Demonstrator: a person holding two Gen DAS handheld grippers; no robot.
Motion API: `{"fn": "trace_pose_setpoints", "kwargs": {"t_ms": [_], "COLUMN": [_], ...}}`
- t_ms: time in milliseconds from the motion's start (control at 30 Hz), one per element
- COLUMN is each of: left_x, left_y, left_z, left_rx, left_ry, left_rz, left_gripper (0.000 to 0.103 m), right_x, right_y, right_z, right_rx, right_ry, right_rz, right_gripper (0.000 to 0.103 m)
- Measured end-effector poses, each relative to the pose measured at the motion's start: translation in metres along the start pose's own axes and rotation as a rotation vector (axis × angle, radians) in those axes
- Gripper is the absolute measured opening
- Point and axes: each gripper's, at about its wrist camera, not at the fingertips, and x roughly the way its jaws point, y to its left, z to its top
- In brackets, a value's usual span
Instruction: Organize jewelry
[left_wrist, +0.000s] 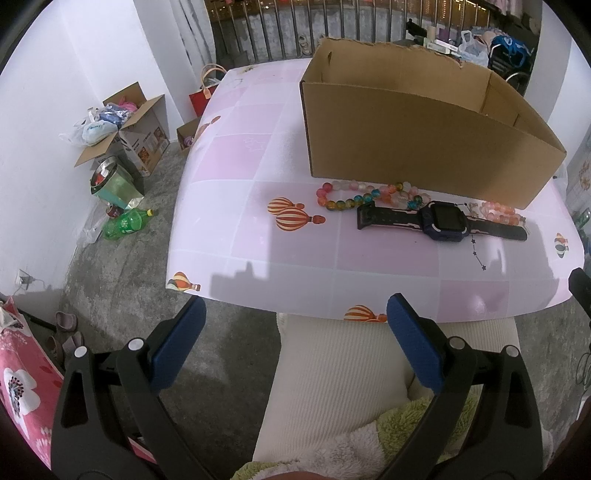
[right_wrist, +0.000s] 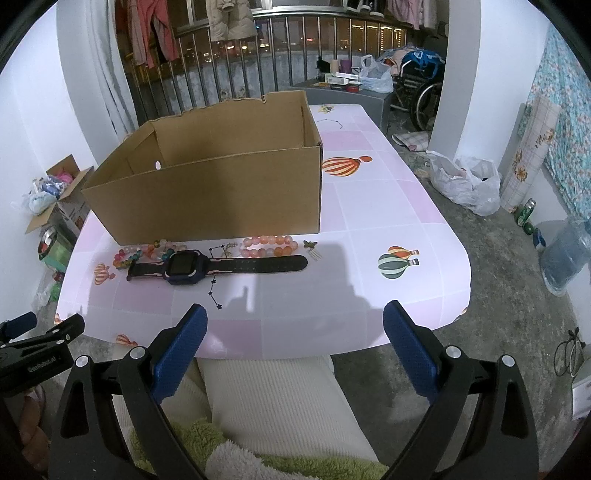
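A dark smartwatch (left_wrist: 443, 221) (right_wrist: 184, 266) lies flat on the pink checked table (left_wrist: 258, 229) (right_wrist: 388, 221), just in front of an open cardboard box (left_wrist: 417, 136) (right_wrist: 221, 192). A multicoloured bead bracelet (left_wrist: 351, 197) (right_wrist: 129, 256) lies left of it and a pink-orange bead bracelet (left_wrist: 498, 214) (right_wrist: 269, 246) right of it. A small butterfly hair clip (right_wrist: 312, 249) lies beside that. My left gripper (left_wrist: 295, 321) and right gripper (right_wrist: 295, 325) are both open and empty, held off the table's near edge above my lap.
Left of the table on the floor are an open box of bags (left_wrist: 125, 122), a metal bin (left_wrist: 107, 181) and a green bottle (left_wrist: 127, 223). To the right are plastic bags (right_wrist: 465, 181), a water jug (right_wrist: 565, 258) and a wheelchair (right_wrist: 421, 92).
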Motion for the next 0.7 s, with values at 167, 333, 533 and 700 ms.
{"fn": "trace_pose_setpoints", "kwargs": {"t_ms": [167, 333, 533, 700], "left_x": [-0.003, 0.003, 0.012, 0.02], "left_y": [-0.001, -0.003, -0.008, -0.015], "left_z": [0.004, 0.004, 0.007, 0.007], "left_rx": [-0.001, 0.001, 0.014, 0.044], "left_ry": [0.006, 0.015, 0.023, 0.026], "left_rz": [0.004, 0.002, 0.005, -0.001], "left_gripper": [0.095, 0.095, 0.095, 0.095], "right_x": [-0.004, 0.004, 0.017, 0.029], "right_y": [0.001, 0.002, -0.002, -0.004], "right_z": [0.004, 0.009, 0.007, 0.011], "right_rx": [0.003, 0.003, -0.005, -0.014], "right_ry": [0.0, 0.007, -0.009, -0.025], "right_rz": [-0.001, -0.004, -0.025, -0.042], "right_gripper": [0.094, 0.094, 0.094, 0.096]}}
